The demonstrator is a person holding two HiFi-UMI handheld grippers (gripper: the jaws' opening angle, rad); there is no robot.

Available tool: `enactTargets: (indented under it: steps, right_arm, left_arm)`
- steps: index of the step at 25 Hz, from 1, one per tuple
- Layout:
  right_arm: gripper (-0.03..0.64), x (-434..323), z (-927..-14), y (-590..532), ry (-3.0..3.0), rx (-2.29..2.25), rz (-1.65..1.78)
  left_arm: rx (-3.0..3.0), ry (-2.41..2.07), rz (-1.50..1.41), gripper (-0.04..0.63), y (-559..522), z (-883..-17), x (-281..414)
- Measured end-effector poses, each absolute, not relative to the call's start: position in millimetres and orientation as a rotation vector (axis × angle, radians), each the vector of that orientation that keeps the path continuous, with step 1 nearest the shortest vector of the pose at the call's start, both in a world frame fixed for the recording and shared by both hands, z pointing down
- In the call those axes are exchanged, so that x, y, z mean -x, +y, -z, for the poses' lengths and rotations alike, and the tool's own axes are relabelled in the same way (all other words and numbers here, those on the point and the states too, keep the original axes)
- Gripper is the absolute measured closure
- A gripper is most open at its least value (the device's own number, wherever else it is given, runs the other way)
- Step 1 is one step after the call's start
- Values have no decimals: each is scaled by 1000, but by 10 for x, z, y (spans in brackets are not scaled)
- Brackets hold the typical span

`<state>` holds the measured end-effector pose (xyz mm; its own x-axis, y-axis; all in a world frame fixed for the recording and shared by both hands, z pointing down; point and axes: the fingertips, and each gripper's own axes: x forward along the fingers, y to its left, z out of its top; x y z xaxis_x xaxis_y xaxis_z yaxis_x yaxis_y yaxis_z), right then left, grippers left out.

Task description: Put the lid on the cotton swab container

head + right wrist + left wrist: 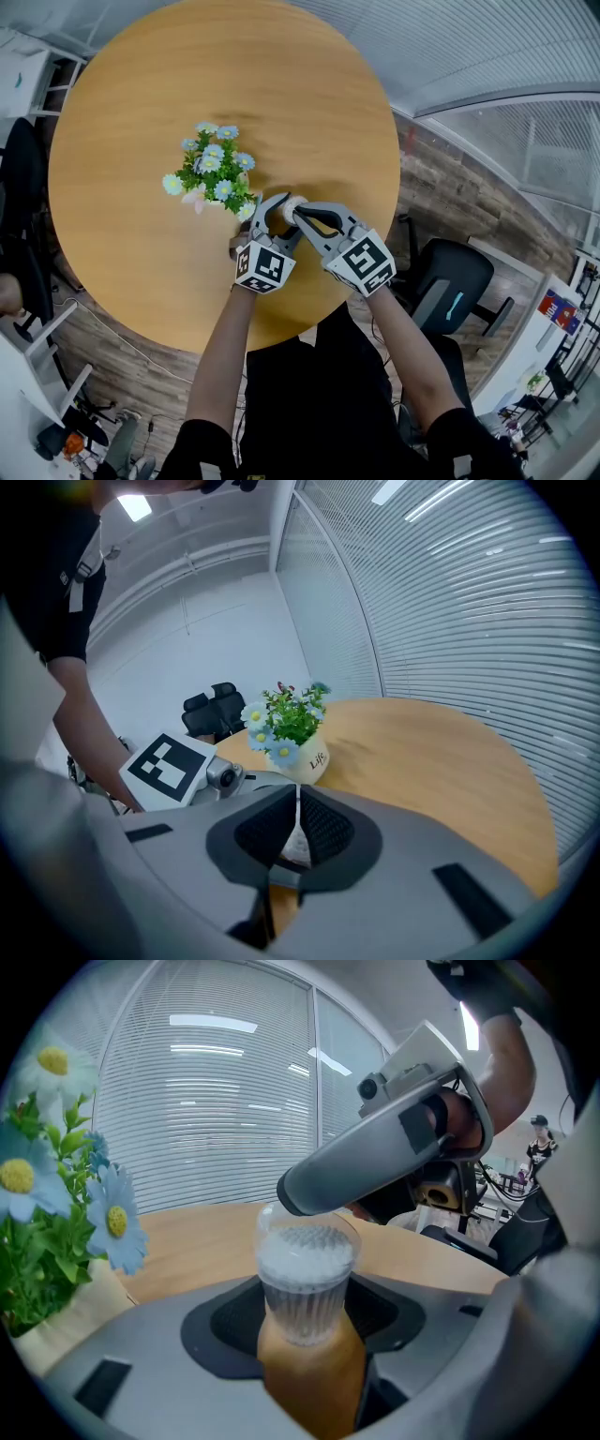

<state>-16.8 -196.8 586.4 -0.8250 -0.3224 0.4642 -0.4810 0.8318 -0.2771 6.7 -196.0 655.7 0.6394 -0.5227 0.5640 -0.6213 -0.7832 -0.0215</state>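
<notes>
The cotton swab container (302, 1297) is a clear ribbed cup full of white swabs. It stands upright between the jaws of my left gripper (305, 1321), which is shut on its sides. A clear lid (309, 1224) sits over its top, held by my right gripper (297, 832), whose jaws are pinched on the lid's thin edge (298, 808). Whether the lid is fully seated I cannot tell. In the head view the left gripper (272, 208) and right gripper (300, 216) meet at the container (292, 203), near the table's front right.
A white pot of blue and white flowers (211, 173) stands just left of the grippers on the round wooden table (141, 94); the same pot (295, 738) shows in the right gripper view. Black office chairs (450, 281) stand beyond the table's edge.
</notes>
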Motion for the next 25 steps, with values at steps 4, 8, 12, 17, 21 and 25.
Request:
enactTargets:
  steps: [4, 8, 12, 17, 21, 25]
  right_arm:
    - [609, 170, -5907, -1993, -2588, -604, -540]
    - [609, 179, -5940, -2030, -2573, -616, -532]
    - [609, 191, -5987, -2038, -2560, -620, -538]
    - [609, 192, -6003, -2046, -2544, -633, -533]
    - [611, 196, -6000, -2041, -2543, -648, -520]
    - [611, 188, -6011, -2047, -2550, -666, -527]
  left_arm:
    - [-2684, -944, -841, 333, -1955, -6548, -74]
    - [-2683, -944, -841, 333, -1957, -6551, -71]
    - [-2683, -944, -841, 333, -1960, -6561, -67]
    - [-2684, -944, -841, 333, -1957, -6556, -66]
    - [-2684, -944, -841, 333, -1957, -6553, -66]
    - [-2683, -944, -842, 333, -1961, -6559, -66]
